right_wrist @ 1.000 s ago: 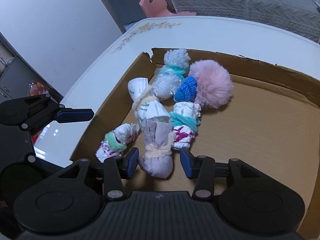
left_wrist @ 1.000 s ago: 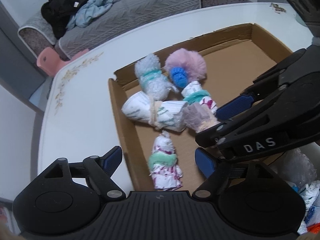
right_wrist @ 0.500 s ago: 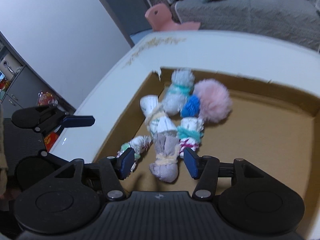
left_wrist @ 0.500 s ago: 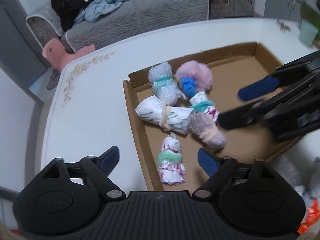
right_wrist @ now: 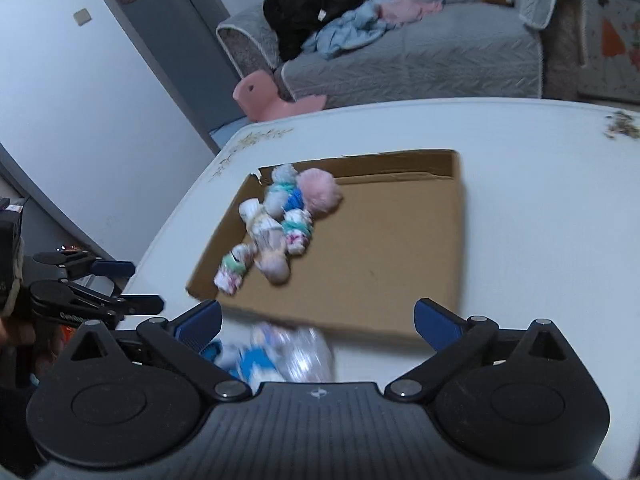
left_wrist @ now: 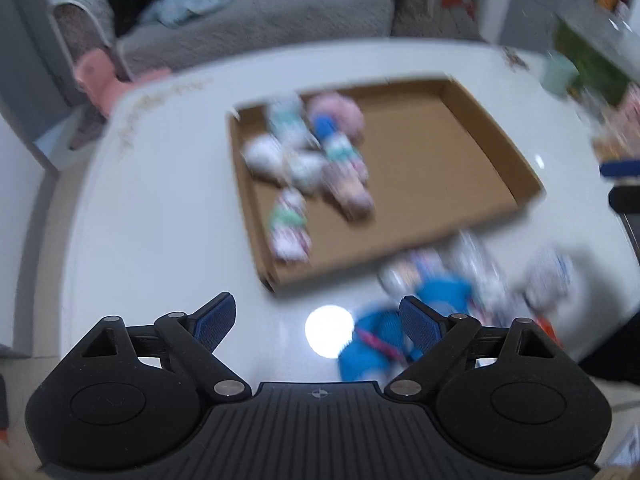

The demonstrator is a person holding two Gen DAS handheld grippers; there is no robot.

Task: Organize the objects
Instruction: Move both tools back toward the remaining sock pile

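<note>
A shallow cardboard box (right_wrist: 400, 248) (left_wrist: 440, 160) lies on the white table (right_wrist: 540, 200). In its left part lie several rolled sock bundles (right_wrist: 276, 236) (left_wrist: 312, 168) and a pink pom-pom (right_wrist: 320, 190). More bundles, some blue (left_wrist: 436, 296), lie loose on the table in front of the box; they show blurred in the right wrist view (right_wrist: 276, 350). My left gripper (left_wrist: 318, 320) is open and empty above the table near the blue bundles. My right gripper (right_wrist: 318, 320) is open and empty above the box's near edge. The left wrist view is blurred.
A grey sofa (right_wrist: 420, 52) with heaped clothes stands behind the table, with a pink stool (right_wrist: 264, 96) beside it. The left gripper shows at the left of the right wrist view (right_wrist: 108, 288). A green cup (left_wrist: 558, 76) stands at the table's far right.
My right gripper let go of the grey bundle, opened wide and drew back from the box. My left gripper drew back and swung right, bringing the loose bundles into view.
</note>
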